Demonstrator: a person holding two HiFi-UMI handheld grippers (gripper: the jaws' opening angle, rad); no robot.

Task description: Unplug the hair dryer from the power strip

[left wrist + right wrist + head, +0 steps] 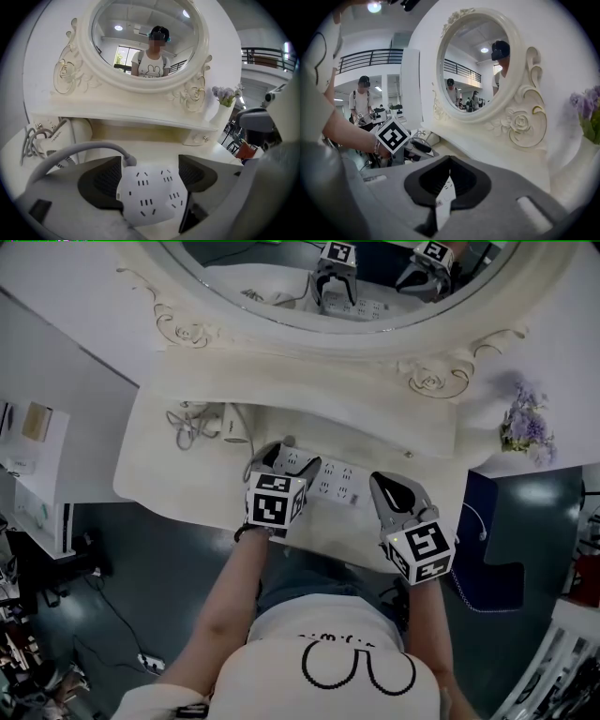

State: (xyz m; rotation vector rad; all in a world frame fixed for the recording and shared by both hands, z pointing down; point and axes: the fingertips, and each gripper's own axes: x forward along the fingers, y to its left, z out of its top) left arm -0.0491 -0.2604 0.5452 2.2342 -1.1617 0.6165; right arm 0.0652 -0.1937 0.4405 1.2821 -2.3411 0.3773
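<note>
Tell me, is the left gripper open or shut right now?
Open. The left gripper shows its jaws wide apart in its own view, with the end of the white power strip lying between them, unclamped.

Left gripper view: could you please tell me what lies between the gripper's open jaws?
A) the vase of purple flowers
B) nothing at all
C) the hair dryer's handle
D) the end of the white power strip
D: the left gripper has its jaws apart on either side of the power strip, at the end where the grey cable enters. The hair dryer lies further back at the left.
</note>
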